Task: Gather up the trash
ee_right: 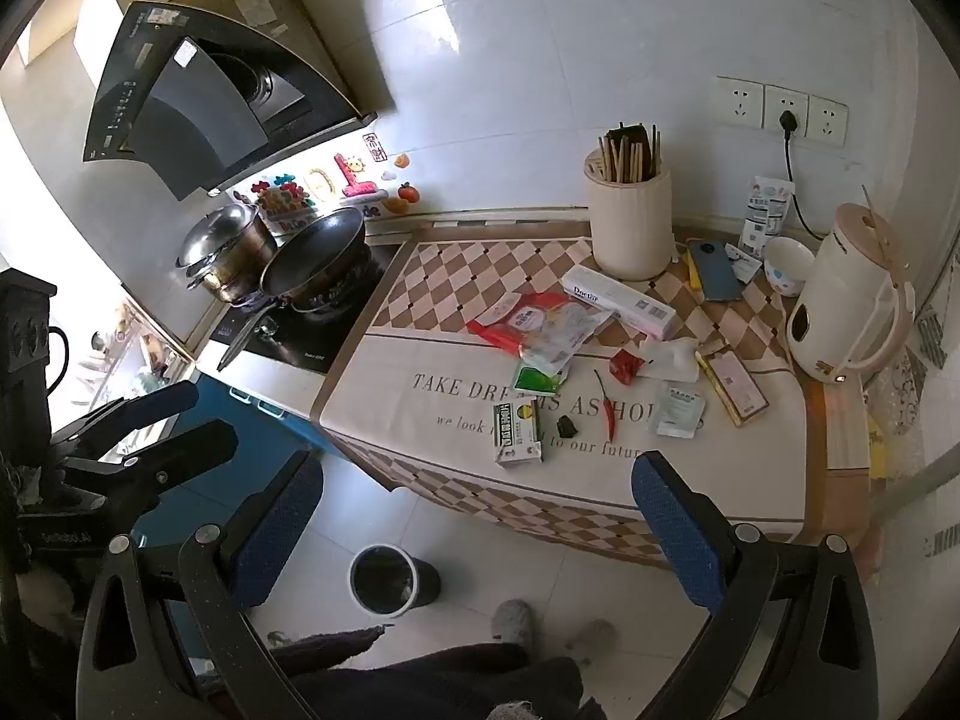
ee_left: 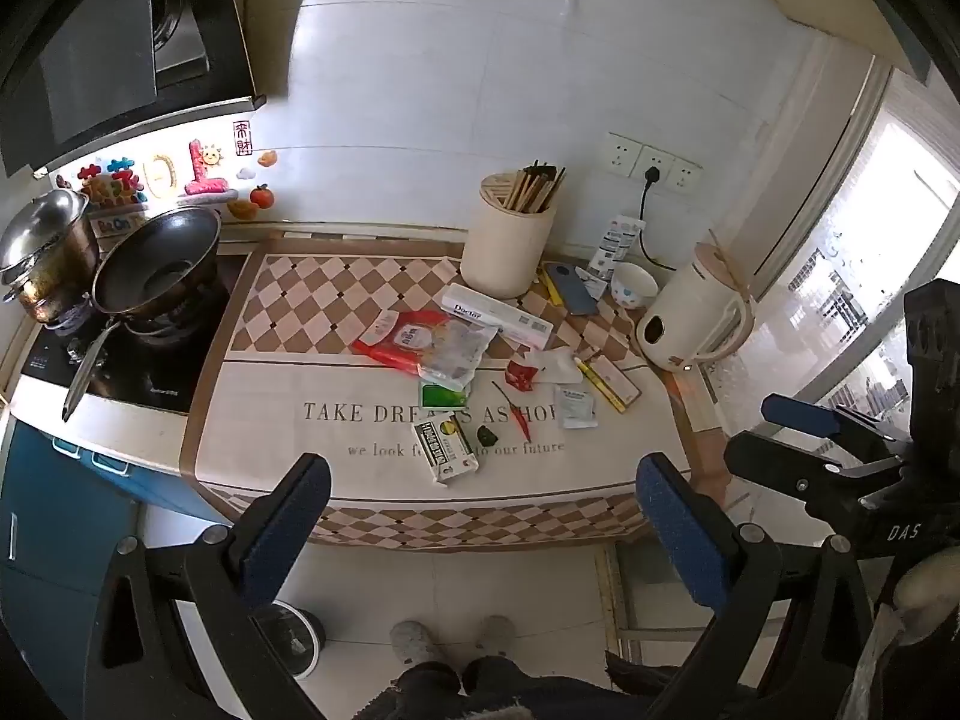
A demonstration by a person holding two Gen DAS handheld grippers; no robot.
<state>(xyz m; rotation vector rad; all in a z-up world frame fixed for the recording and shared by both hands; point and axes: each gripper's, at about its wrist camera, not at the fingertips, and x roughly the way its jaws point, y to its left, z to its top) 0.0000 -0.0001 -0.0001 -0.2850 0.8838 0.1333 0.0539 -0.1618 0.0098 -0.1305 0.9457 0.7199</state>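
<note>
Litter lies on the cloth-covered table [ee_left: 288, 420]: a red and clear snack bag [ee_left: 429, 342], a green packet [ee_left: 443, 396], a small medicine box [ee_left: 445, 450], a red chili [ee_left: 517, 414], a red wrapper [ee_left: 519, 373], a white sachet [ee_left: 575, 408] and crumpled white paper [ee_left: 555, 363]. The same litter shows in the right wrist view, with the medicine box [ee_right: 517, 432] nearest. A dark trash bin [ee_right: 390, 579] stands on the floor left of the table. My left gripper [ee_left: 480, 516] and my right gripper [ee_right: 477, 516] are both open and empty, held back from the table's front edge.
A white Doctor box [ee_left: 497, 315], chopstick holder [ee_left: 509, 240], phone [ee_left: 571, 288], bowl [ee_left: 633, 285] and kettle [ee_left: 696, 318] stand at the back right. A wok [ee_left: 156, 267] and pot [ee_left: 45, 264] sit on the stove at left. Slippered feet [ee_left: 414, 642] stand below.
</note>
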